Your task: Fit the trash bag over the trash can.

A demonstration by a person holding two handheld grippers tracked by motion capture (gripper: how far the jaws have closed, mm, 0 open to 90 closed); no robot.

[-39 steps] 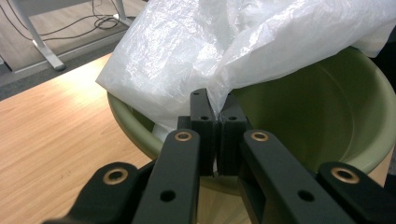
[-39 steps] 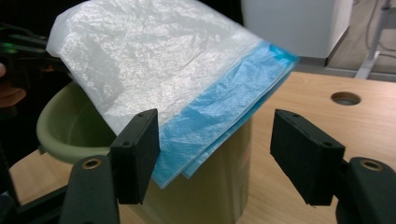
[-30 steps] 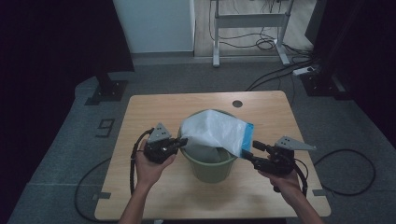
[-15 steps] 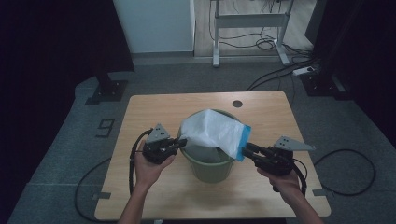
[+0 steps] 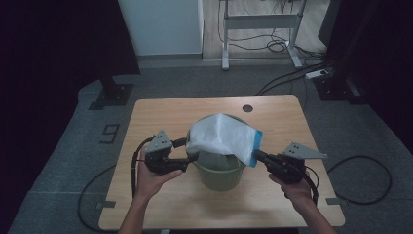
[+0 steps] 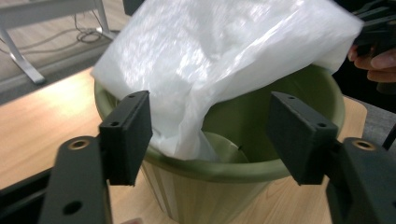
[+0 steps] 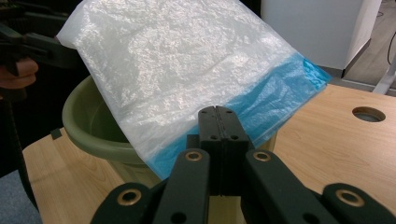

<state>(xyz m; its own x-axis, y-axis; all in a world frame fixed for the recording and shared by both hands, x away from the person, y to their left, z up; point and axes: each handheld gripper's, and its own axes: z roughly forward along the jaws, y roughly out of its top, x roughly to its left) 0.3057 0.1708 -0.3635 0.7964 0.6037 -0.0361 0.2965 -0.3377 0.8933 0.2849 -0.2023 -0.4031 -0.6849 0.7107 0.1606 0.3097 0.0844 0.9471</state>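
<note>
A green bucket (image 5: pixel 219 178) (image 6: pixel 224 186) (image 7: pixel 88 135) stands in the middle of a wooden table (image 5: pixel 292 126). A white plastic bag (image 5: pixel 221 136) (image 6: pixel 224 60) (image 7: pixel 187 70) with a blue edge is stretched over its mouth. My right gripper (image 5: pixel 255 155) (image 7: pixel 218 116) is shut on that blue edge at the bucket's right side. At the bucket's left rim my left gripper (image 5: pixel 186 150) (image 6: pixel 210 116) is open, its jaws wide apart, with the bag's white end hanging just beyond them into the bucket.
A round cable hole (image 5: pixel 248 108) (image 7: pixel 369 113) sits in the table's far edge. Cables trail from both grippers over the table's sides. Beyond the table are a white cabinet (image 5: pixel 160 24), a metal desk frame (image 5: pixel 258 22) and floor cables.
My right gripper has shifted slightly left toward the bucket with the bag's blue edge in it. The left hand has stayed at the bucket's left rim.
</note>
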